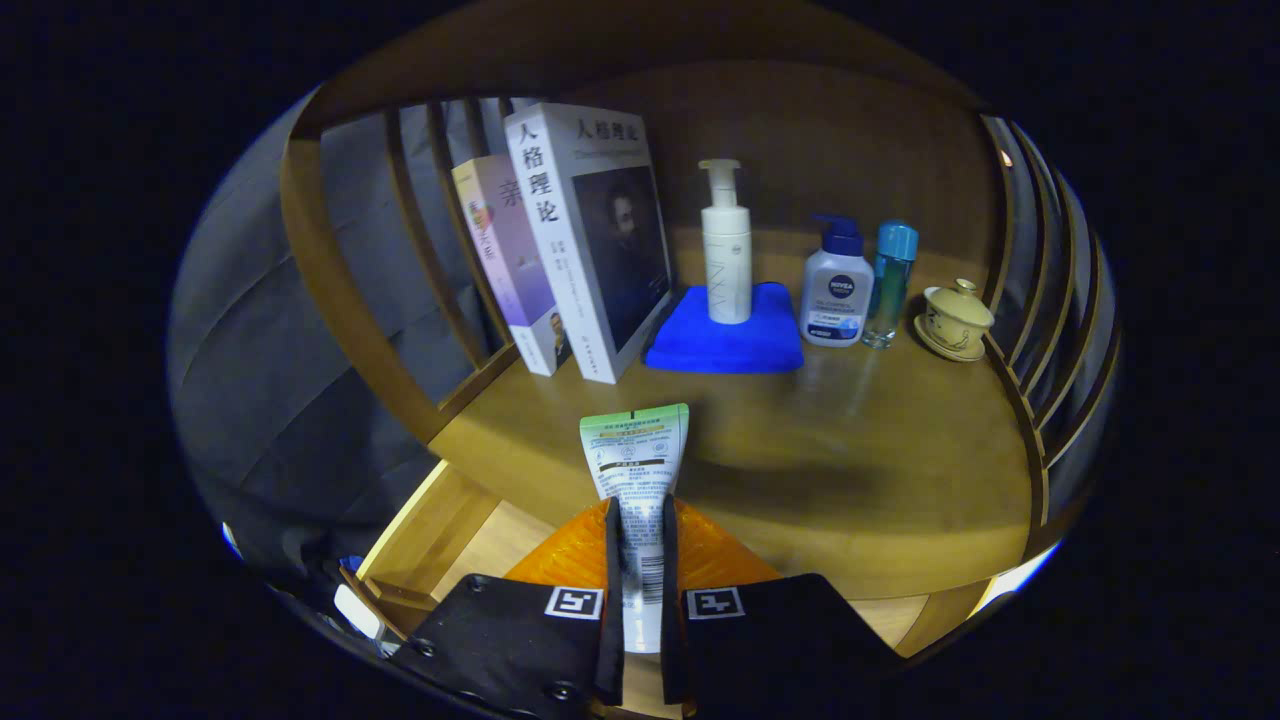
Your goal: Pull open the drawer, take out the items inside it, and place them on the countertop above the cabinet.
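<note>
Squeeze tube (637, 470) pinched upright between the fingers (640, 590), both pressing its lower body, crimped end up; held over the front edge of the wooden surface (850, 480), apparently for setting down. Open drawer (440, 540) lies below. Beyond: blue cloth (725, 345) under a pump bottle (727, 250), two books (570, 240) leaning left, lidded cup (955, 320) right.

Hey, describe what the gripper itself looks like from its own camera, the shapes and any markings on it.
The hand-held gripper has two broad, flat-faced blocks at its base, each carrying a square black-and-white coded marker near its inner corner. Two thin, upright finger plates run forward between them. Round screw heads dot the left block. No cables or sleeve are visible.
</note>
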The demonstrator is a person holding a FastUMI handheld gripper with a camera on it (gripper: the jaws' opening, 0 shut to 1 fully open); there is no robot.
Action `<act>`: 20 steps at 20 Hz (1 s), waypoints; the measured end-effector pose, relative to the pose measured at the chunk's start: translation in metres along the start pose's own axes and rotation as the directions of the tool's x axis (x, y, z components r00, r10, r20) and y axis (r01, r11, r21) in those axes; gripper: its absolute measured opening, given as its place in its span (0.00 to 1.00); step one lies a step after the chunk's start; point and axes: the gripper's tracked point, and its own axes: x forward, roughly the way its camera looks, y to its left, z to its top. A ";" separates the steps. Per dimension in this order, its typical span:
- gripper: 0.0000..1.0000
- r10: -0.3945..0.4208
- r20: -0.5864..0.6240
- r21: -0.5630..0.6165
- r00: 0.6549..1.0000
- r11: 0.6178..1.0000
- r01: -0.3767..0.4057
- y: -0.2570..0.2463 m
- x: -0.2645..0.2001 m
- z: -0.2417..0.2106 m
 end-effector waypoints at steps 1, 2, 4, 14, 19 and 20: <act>0.16 -0.006 0.002 0.017 1.000 1.000 0.006 -0.004 0.003 0.004; 0.16 -0.017 0.002 0.034 1.000 0.999 0.017 -0.008 0.006 0.007; 0.17 -0.052 0.022 0.085 0.998 0.995 0.050 -0.019 0.014 0.018; 0.27 -0.136 0.038 0.293 0.990 0.949 0.120 -0.046 0.039 0.027; 0.48 -0.133 0.161 0.282 0.978 0.956 0.084 -0.039 0.016 0.046; 0.65 -0.143 0.199 0.257 0.970 0.962 0.089 -0.038 0.006 0.050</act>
